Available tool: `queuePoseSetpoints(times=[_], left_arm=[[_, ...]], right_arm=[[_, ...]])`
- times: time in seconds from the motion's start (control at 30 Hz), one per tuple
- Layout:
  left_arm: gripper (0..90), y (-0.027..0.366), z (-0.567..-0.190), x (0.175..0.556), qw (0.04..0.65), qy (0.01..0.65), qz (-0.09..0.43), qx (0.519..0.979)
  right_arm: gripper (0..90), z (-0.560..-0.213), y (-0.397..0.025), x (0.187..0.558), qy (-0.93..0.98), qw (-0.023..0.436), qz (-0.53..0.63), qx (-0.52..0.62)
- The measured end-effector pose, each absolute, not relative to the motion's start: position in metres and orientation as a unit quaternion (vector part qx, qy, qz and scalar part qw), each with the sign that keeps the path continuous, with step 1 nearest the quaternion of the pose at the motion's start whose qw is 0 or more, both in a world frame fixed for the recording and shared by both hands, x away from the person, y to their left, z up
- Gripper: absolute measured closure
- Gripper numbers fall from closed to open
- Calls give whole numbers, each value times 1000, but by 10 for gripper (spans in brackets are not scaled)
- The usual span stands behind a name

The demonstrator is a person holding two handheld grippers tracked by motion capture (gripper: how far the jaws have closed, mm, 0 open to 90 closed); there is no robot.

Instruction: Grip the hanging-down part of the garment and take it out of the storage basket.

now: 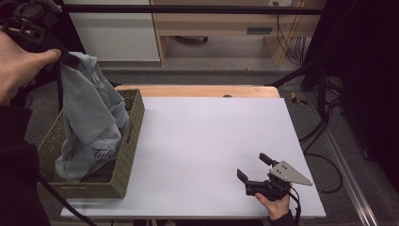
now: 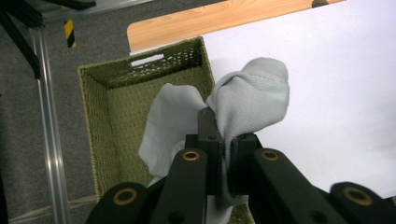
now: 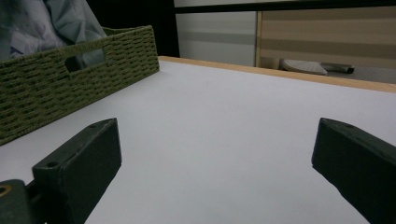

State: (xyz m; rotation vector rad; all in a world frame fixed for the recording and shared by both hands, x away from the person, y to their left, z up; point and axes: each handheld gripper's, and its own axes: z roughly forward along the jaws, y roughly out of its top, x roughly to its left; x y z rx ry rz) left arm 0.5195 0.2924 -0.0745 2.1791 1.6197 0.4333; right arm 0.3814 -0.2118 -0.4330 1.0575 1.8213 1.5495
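A pale blue-grey shirt (image 1: 91, 120) hangs from my left gripper (image 1: 63, 55), held high at the upper left. Its lower part still rests in the woven green basket (image 1: 134, 123). In the left gripper view the jaws are shut on a bunched fold of the shirt (image 2: 252, 100), with the basket (image 2: 100, 126) below. My right gripper (image 1: 254, 168) rests on the white table top (image 1: 211, 136) near the front right edge, open, with nothing between its fingers (image 3: 81, 163). The right gripper view shows the basket (image 3: 60, 88) at the left with the shirt (image 3: 46, 23) above its rim.
The basket stands at the table's left edge. A wooden strip (image 1: 197, 91) runs along the table's far edge. Beyond it stand a wooden cabinet (image 1: 221, 23) and cables (image 1: 289, 42) on the floor. A metal rail (image 2: 49, 140) runs beside the basket.
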Motion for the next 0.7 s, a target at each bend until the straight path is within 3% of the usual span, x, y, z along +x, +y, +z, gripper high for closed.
queuePoseSetpoints(times=[0.33, 0.7], left_arm=[[858, 291, -78, 522, 189, 578, 151, 779], [858, 291, -84, 524, 187, 577, 147, 781]], right_arm=[[22, -421, -186, 392, 679, 239, 593, 362], [33, -399, -118, 417, 692, 187, 623, 314]])
